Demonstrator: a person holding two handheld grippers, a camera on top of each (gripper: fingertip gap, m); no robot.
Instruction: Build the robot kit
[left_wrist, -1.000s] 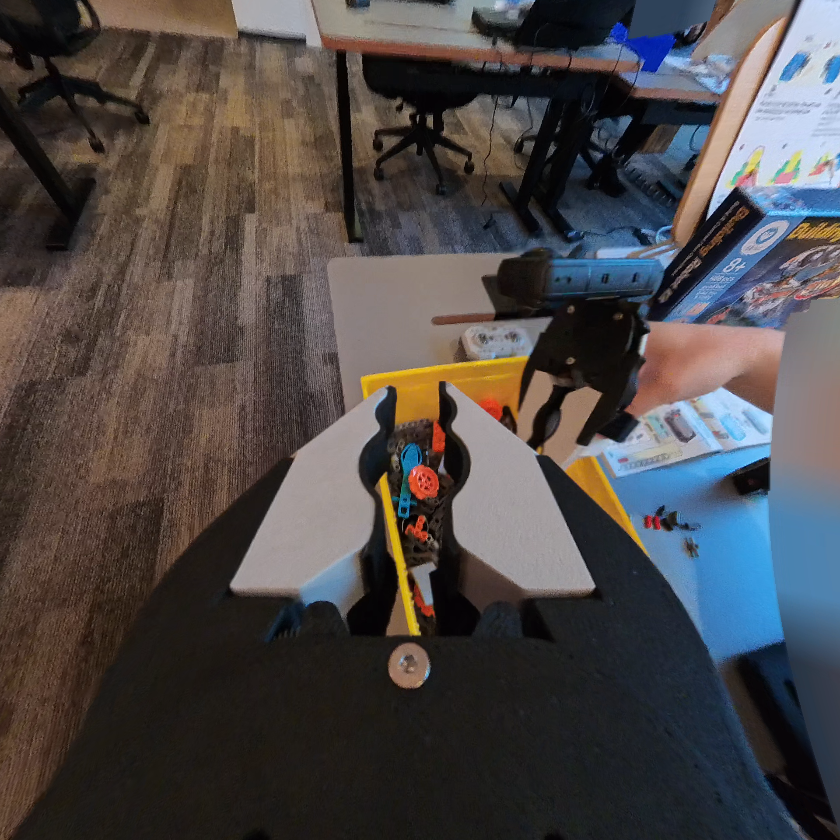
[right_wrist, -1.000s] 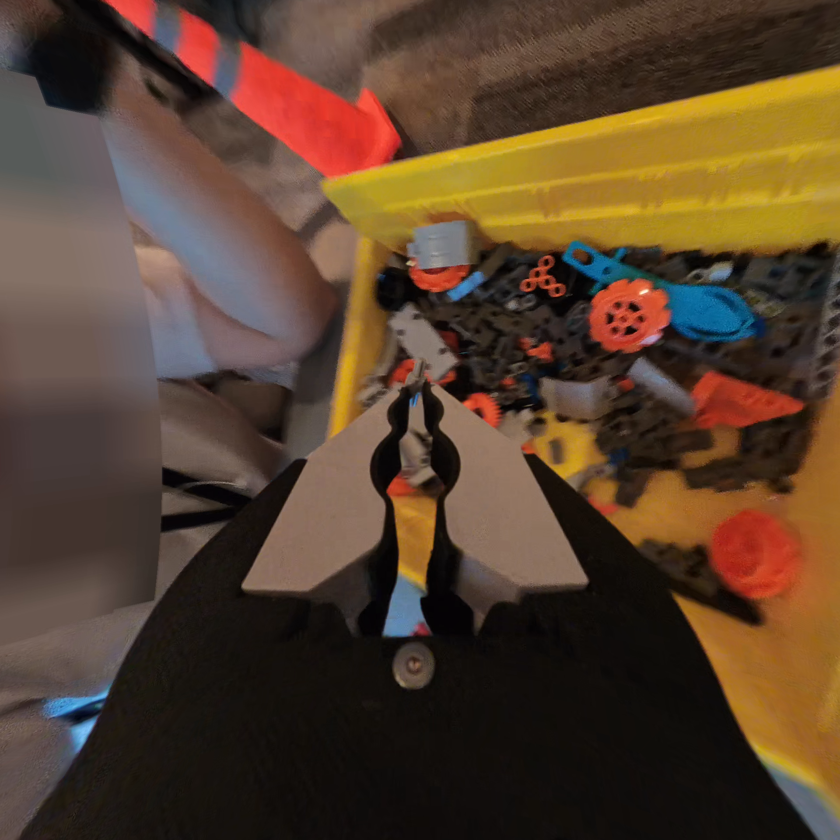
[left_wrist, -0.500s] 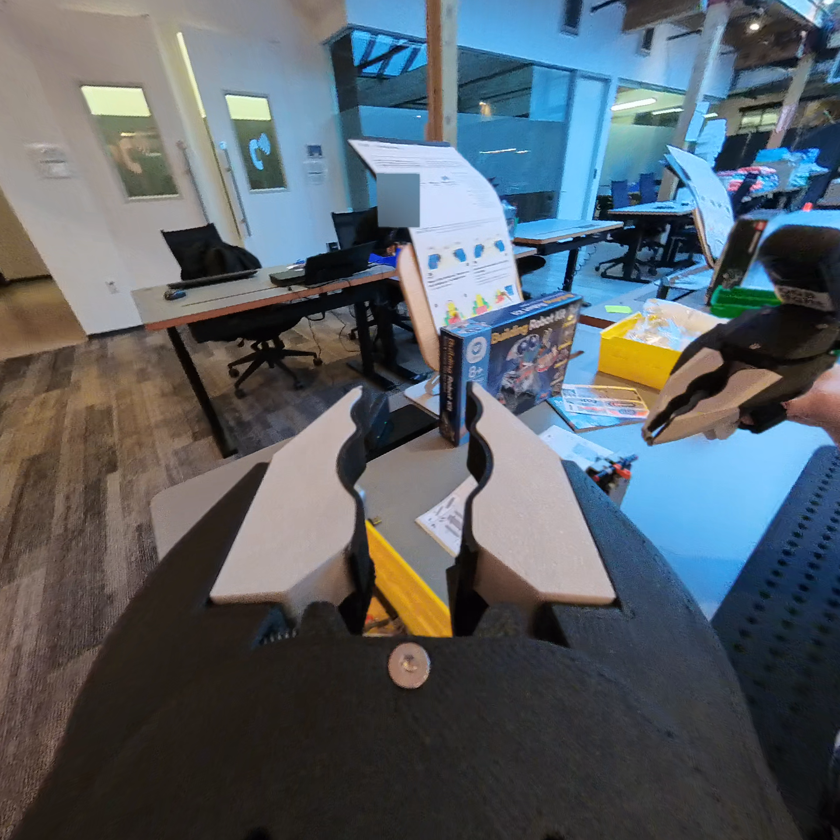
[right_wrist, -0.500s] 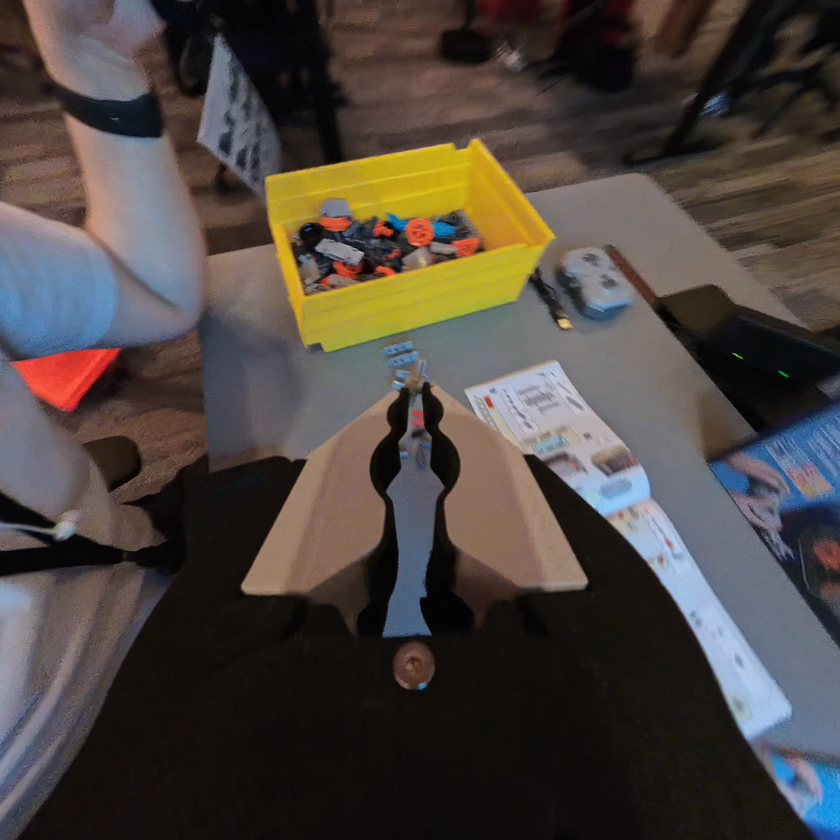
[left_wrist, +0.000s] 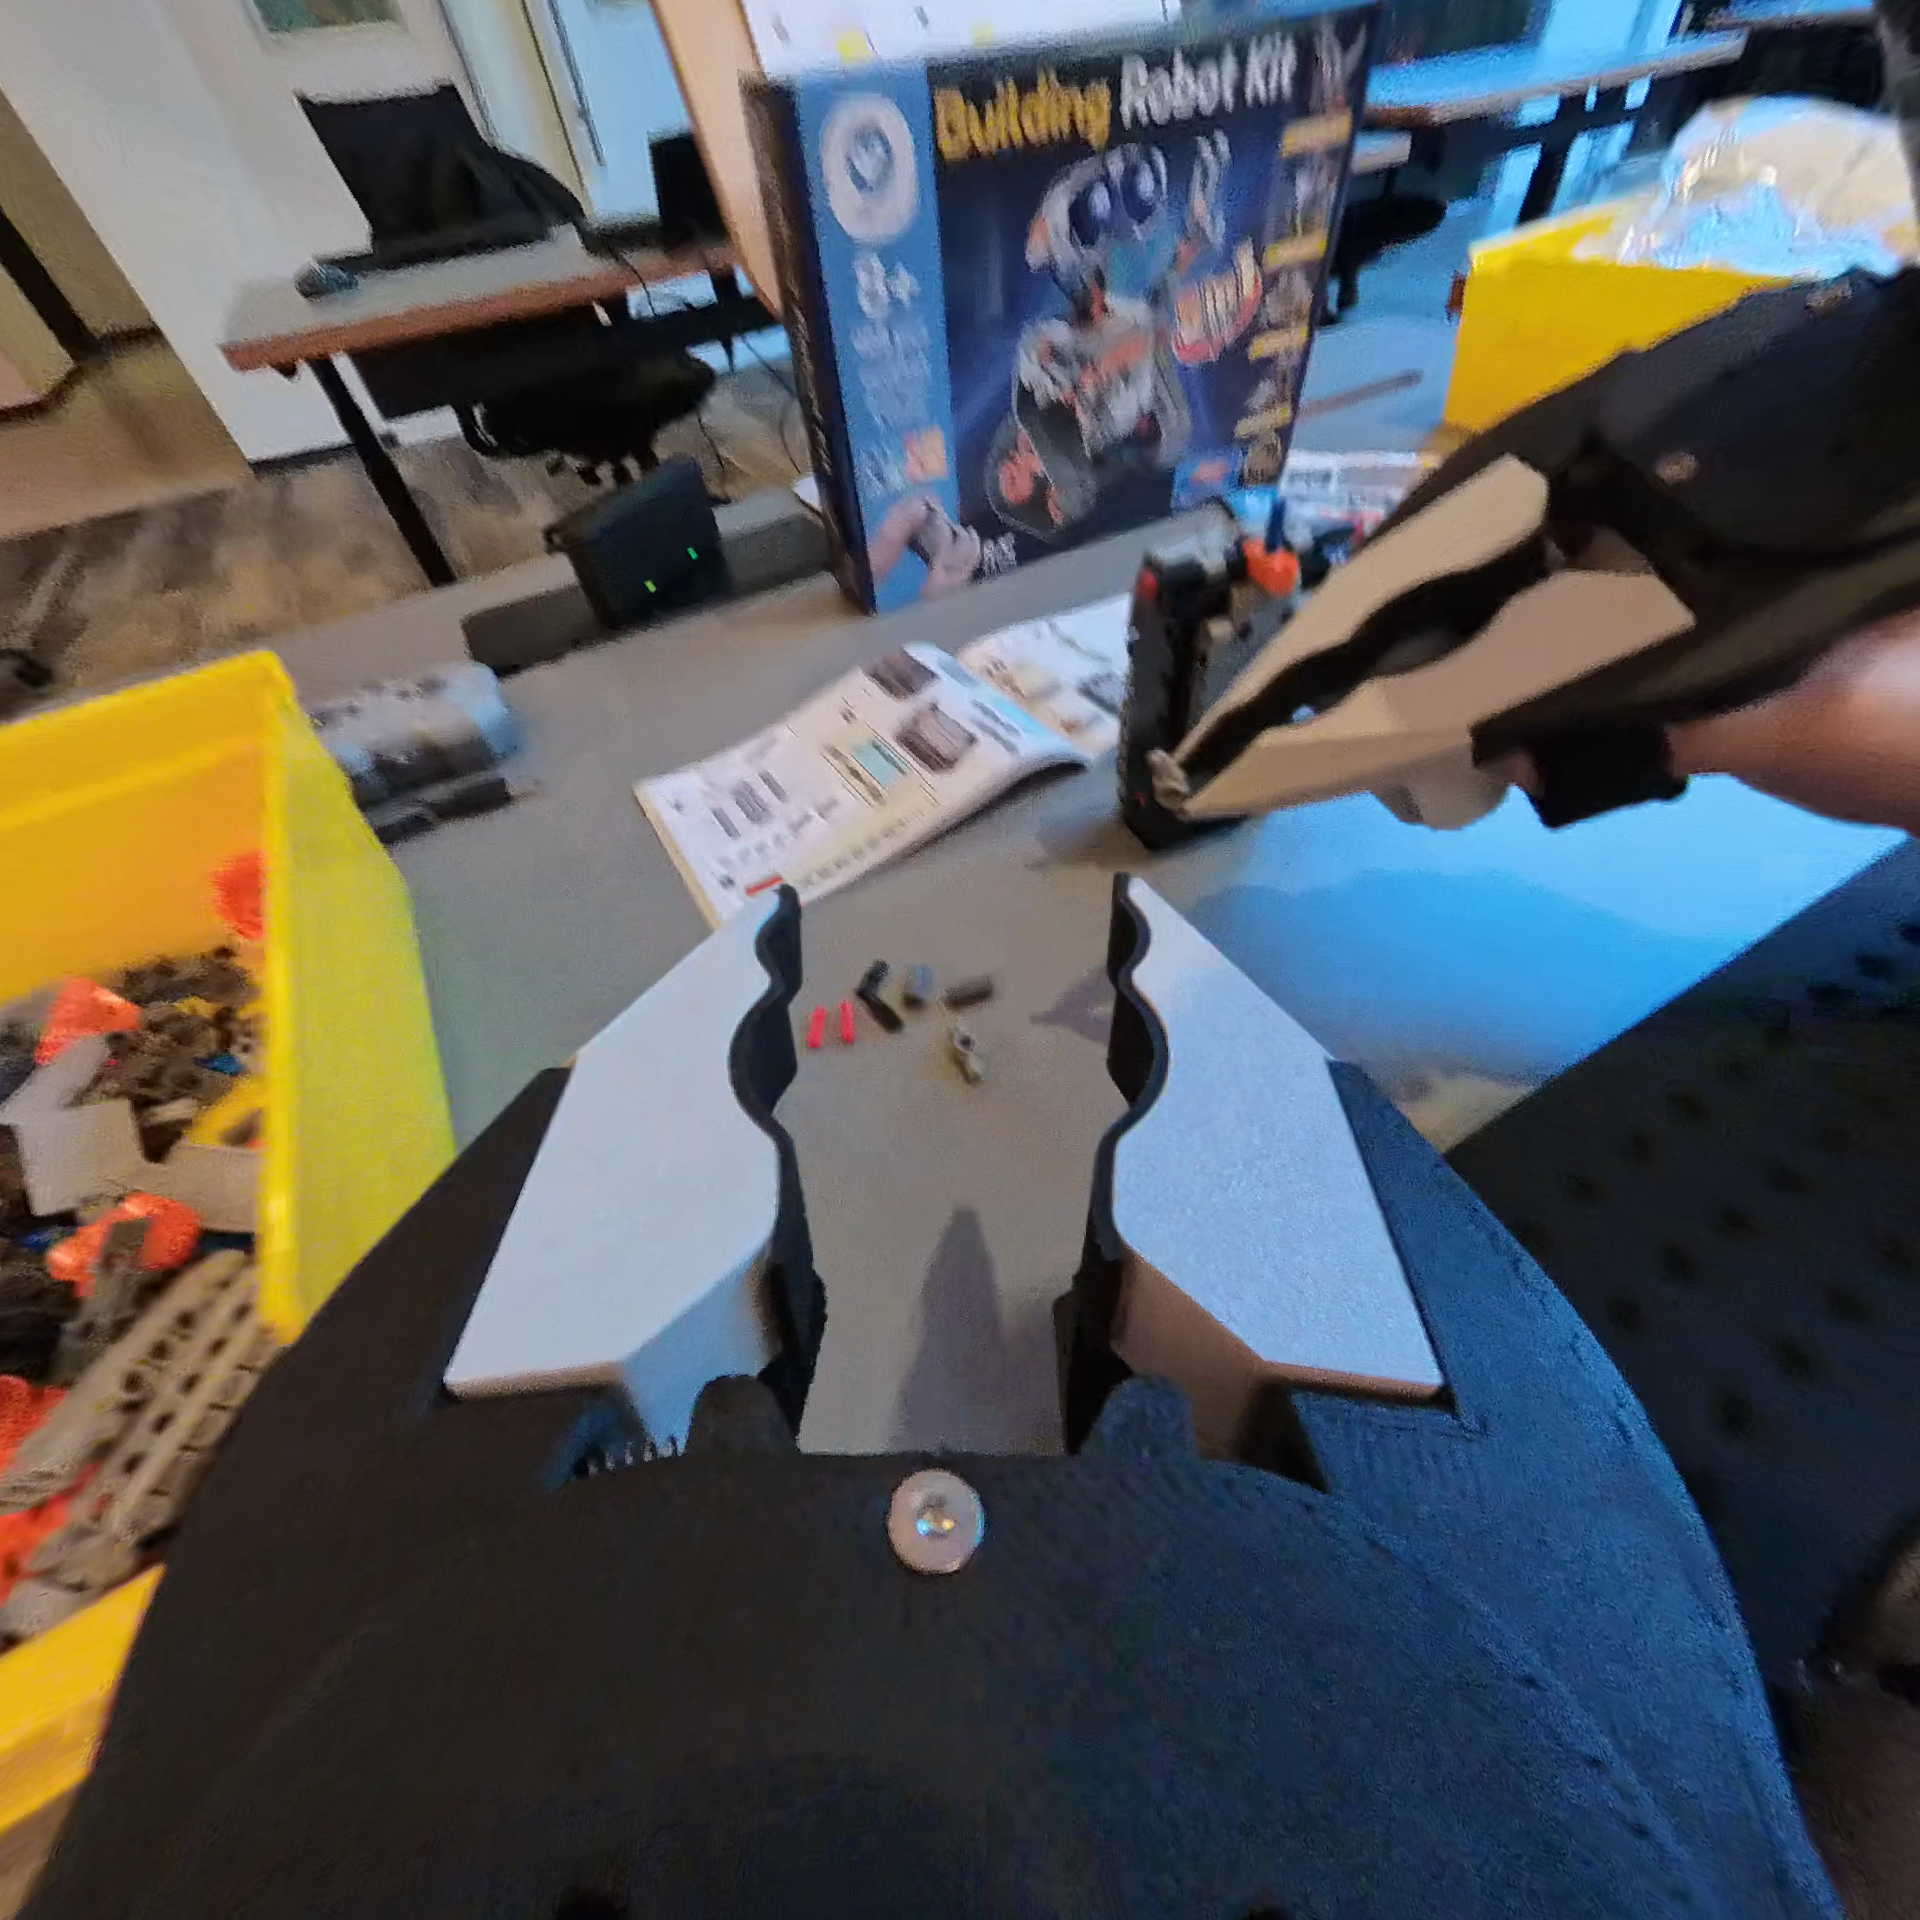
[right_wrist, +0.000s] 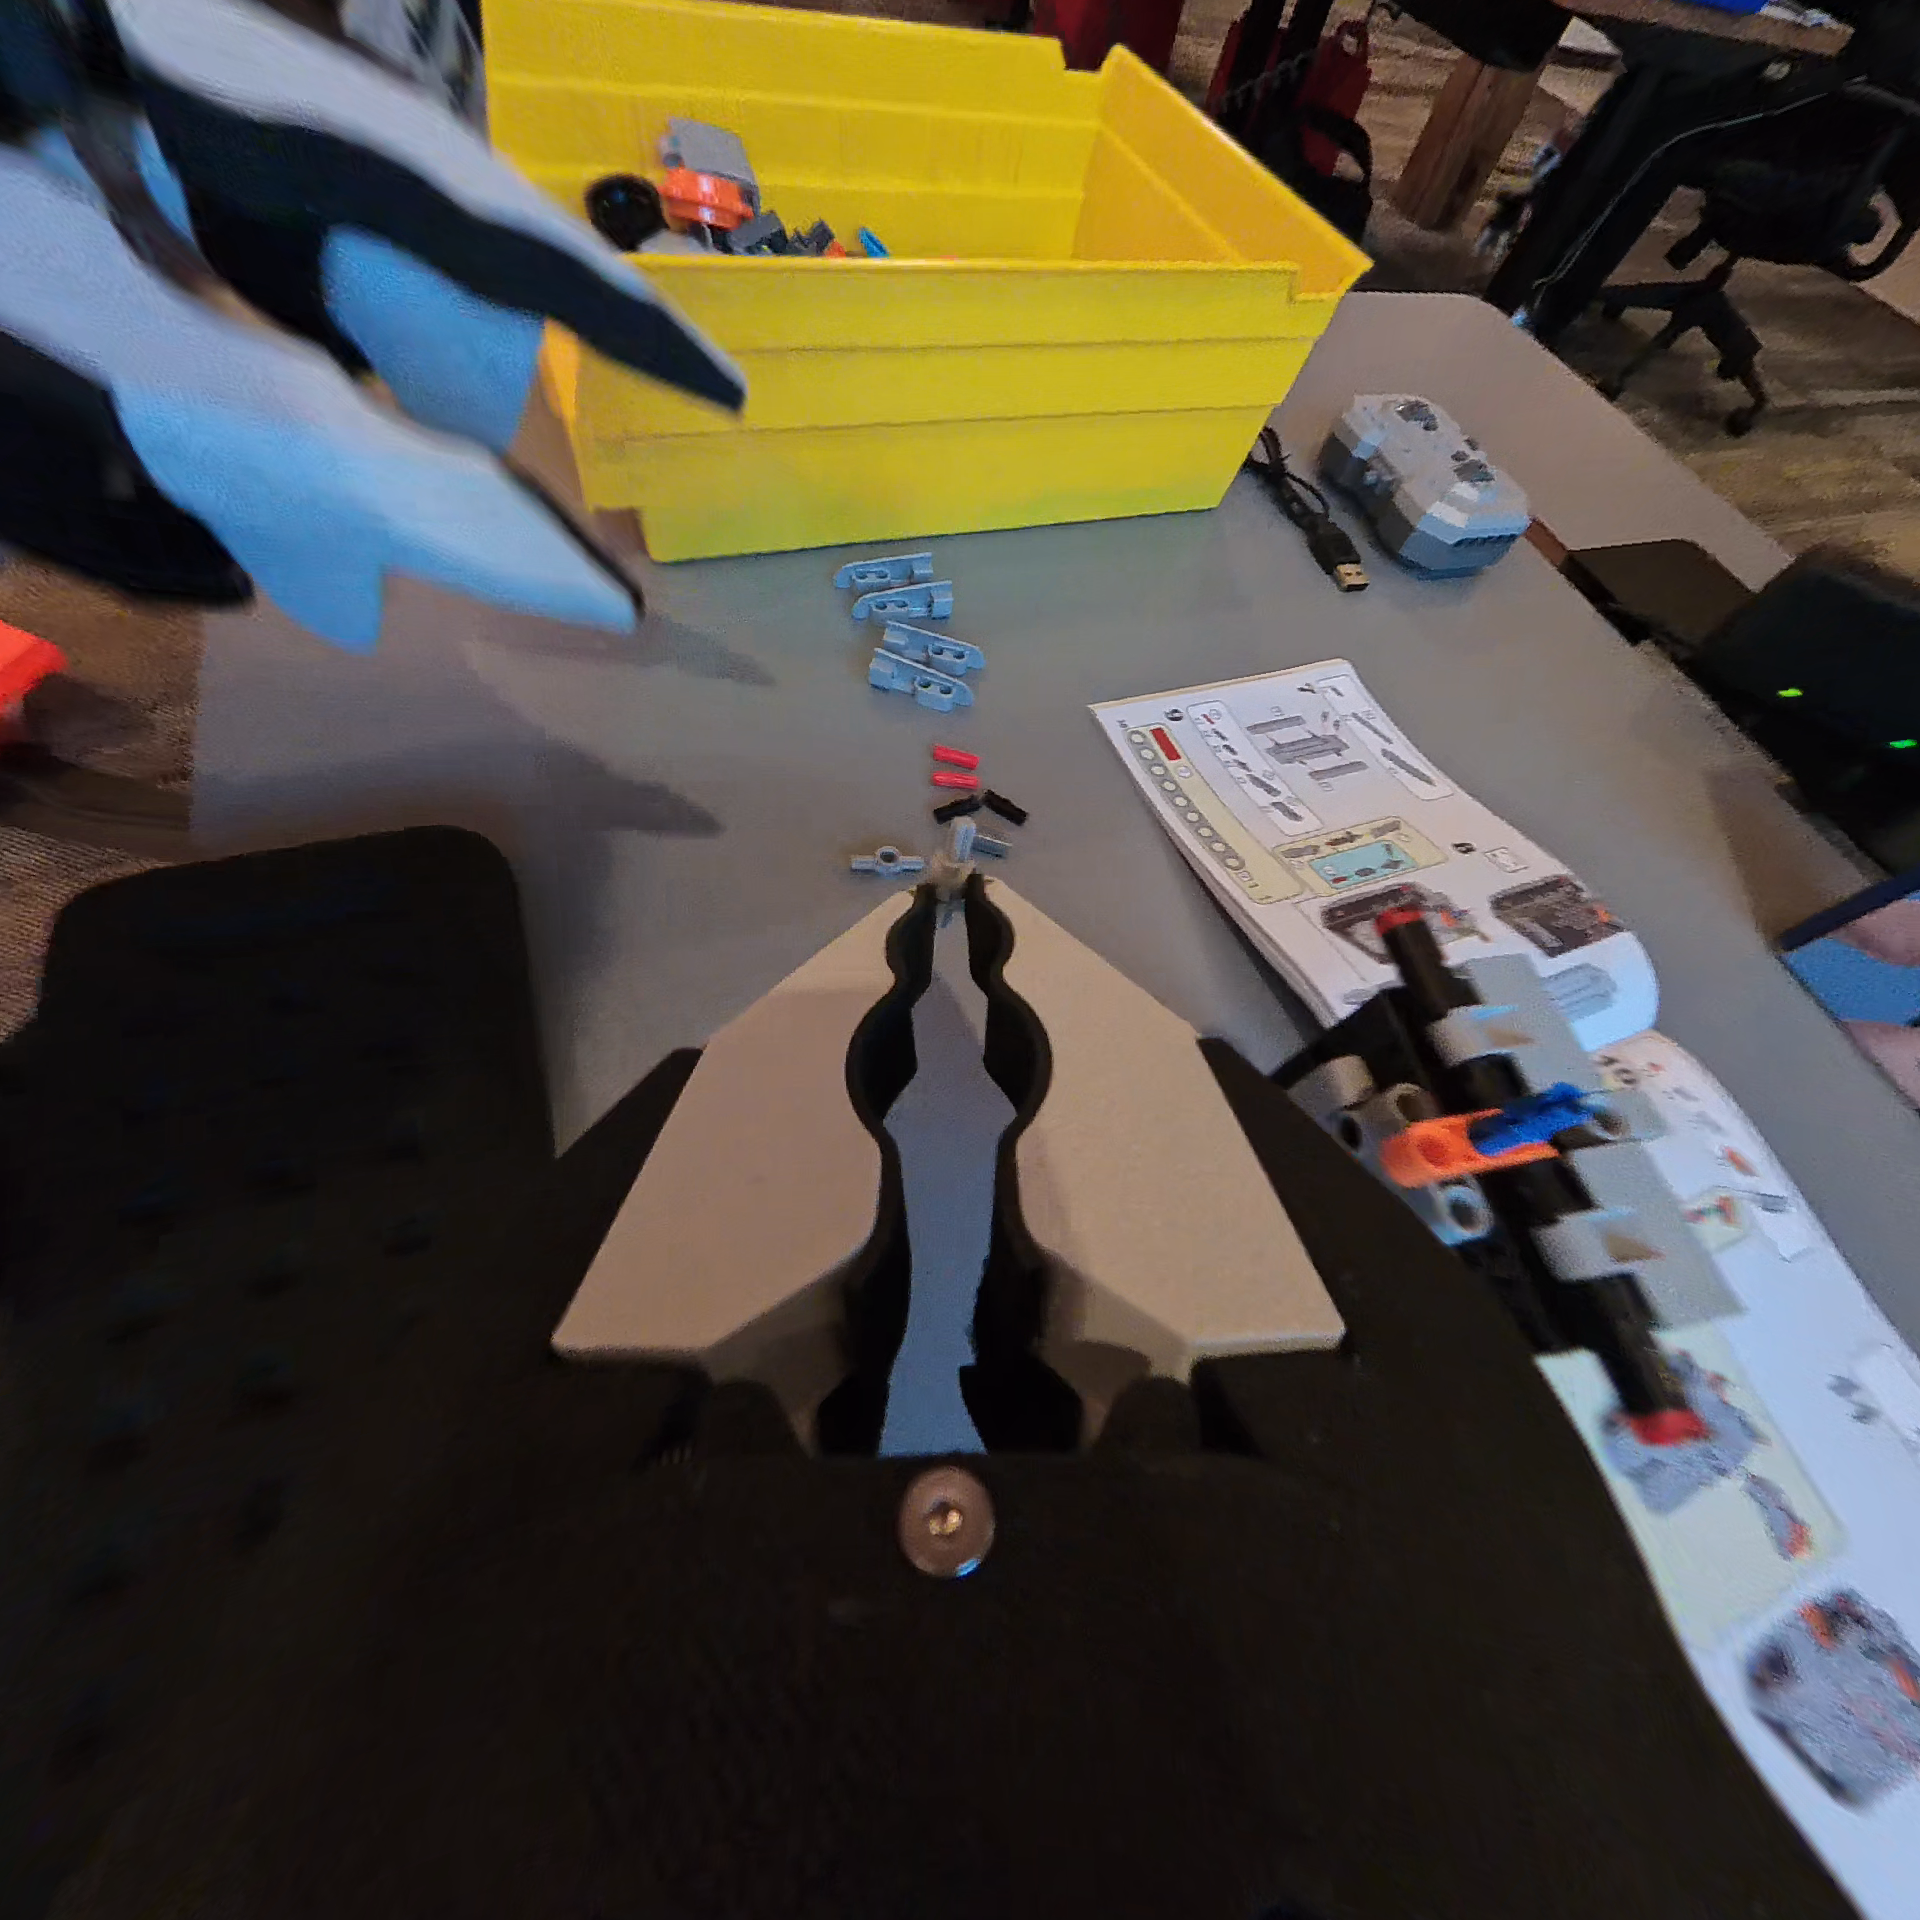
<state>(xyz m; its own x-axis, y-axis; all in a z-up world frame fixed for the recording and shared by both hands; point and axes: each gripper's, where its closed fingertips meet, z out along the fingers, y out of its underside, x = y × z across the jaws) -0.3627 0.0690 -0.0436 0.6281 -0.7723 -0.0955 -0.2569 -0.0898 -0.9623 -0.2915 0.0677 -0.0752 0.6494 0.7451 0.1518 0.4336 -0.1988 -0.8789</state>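
My right gripper (right_wrist: 948, 891) is shut on a small light-grey connector piece (right_wrist: 951, 864) and holds it just above the grey table, right by a row of small parts: two red pins (right_wrist: 954, 767), black pins (right_wrist: 977, 805) and a grey cross piece (right_wrist: 886, 862). In the left wrist view the right gripper (left_wrist: 1179, 779) comes in from the right with the piece at its tip. My left gripper (left_wrist: 951, 899) is open and empty, hovering over the same small parts (left_wrist: 894, 1008), beside the yellow bin (left_wrist: 332, 987) of loose building parts.
An open instruction booklet (right_wrist: 1299, 810) lies to the right with a partly built black-and-grey model (right_wrist: 1507, 1143) on it. Several grey curved pieces (right_wrist: 914, 634) lie before the bin (right_wrist: 935, 416). A grey battery box (right_wrist: 1423, 483), a USB cable (right_wrist: 1309, 520) and the kit's box (left_wrist: 1060, 312) stand farther off. Spacing between my two grippers at the tips: around 9 cm.
My left gripper has swung down from facing the room to the table and opened wider. My right gripper has carried the small grey piece from the bin to the row of small parts.
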